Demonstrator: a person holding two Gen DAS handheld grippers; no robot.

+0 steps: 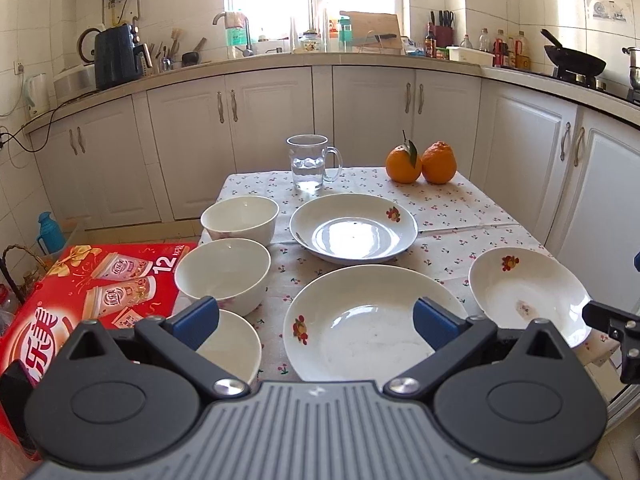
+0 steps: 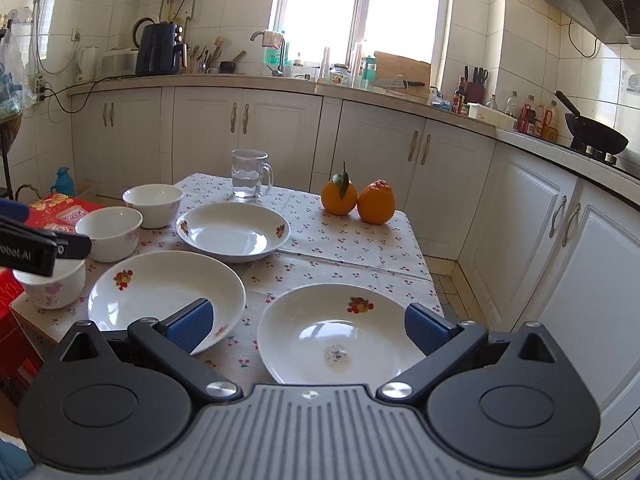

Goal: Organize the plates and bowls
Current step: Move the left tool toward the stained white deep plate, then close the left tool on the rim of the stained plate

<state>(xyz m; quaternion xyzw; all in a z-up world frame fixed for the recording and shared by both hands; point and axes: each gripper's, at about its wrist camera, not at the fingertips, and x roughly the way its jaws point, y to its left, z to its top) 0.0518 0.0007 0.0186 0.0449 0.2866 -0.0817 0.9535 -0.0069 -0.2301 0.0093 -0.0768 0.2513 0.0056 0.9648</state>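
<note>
Three white plates with fruit prints lie on the table: a far one (image 1: 352, 228) (image 2: 234, 231), a near middle one (image 1: 372, 324) (image 2: 164, 292), and a right one (image 1: 528, 294) (image 2: 340, 332). Three white bowls stand in a row on the left: far (image 1: 239, 217) (image 2: 153, 205), middle (image 1: 222, 274) (image 2: 109, 232), near (image 1: 232, 344) (image 2: 52, 288). My left gripper (image 1: 316, 322) is open and empty above the near middle plate. My right gripper (image 2: 308, 328) is open and empty above the right plate.
A glass mug of water (image 1: 310, 162) (image 2: 249, 174) and two oranges (image 1: 420, 162) (image 2: 358, 198) stand at the table's far side. A red carton (image 1: 80, 292) sits left of the table. White cabinets (image 1: 280, 128) ring the room.
</note>
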